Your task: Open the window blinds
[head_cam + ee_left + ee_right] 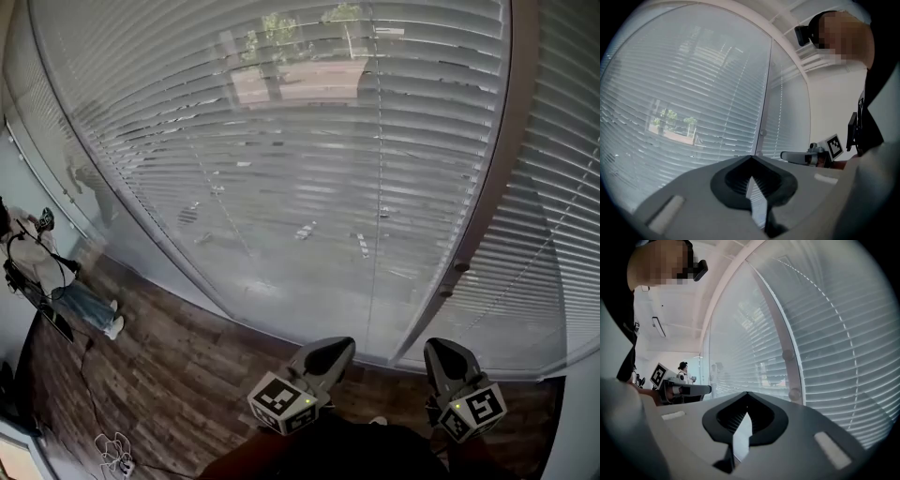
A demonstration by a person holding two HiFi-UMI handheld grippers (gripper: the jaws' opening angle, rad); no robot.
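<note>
White slatted blinds [309,141] hang down over the whole window, and the street shows dimly between the slats. They fill the left gripper view [693,108] and the right gripper view [843,357] too. My left gripper [331,351] and right gripper [446,352] are held low, side by side, short of the blinds and touching nothing. Both are shut and empty, the jaws meeting at their tips [751,159] [746,394]. A beaded cord [847,333] runs down the blinds at the right. Each gripper also sees the other: right gripper [806,157], left gripper [686,390].
A grey window post [483,178] with two round knobs [458,268] splits the blinds just above my right gripper. A wooden floor [169,375] lies below, with cables [112,455] at the lower left. A person [37,258] stands far left by the glass.
</note>
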